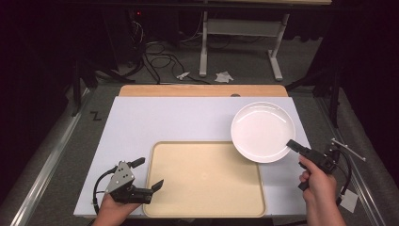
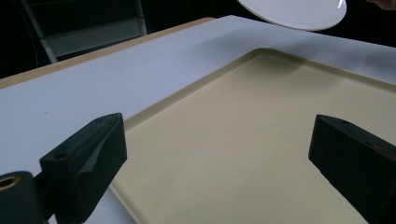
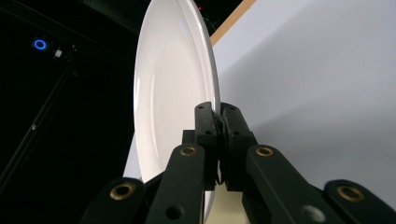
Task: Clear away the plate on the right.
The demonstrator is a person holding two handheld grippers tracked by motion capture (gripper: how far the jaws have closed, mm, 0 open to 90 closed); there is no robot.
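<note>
- Right hand-held gripper [image 1: 292,145]: jaws pinched tight on near rim of white plate [image 1: 262,131]; in right gripper view the rim sits clamped between the pads [image 3: 205,122], plate seen edge-on ahead of the jaws.
- Plate is lifted off the counter [image 1: 188,117], just ahead of right hand-held gripper, overhanging far right corner of beige tray [image 1: 204,181].
- Left hand-held gripper [image 1: 149,174]: jaws wide apart, nothing between them, held at tray's left edge, pointing across the tray.
- Left gripper view: tray surface spreads between and ahead of the jaws; plate well ahead, up at far right.
- Person's hand [image 1: 316,181] grips right hand-held gripper's handle.
</note>
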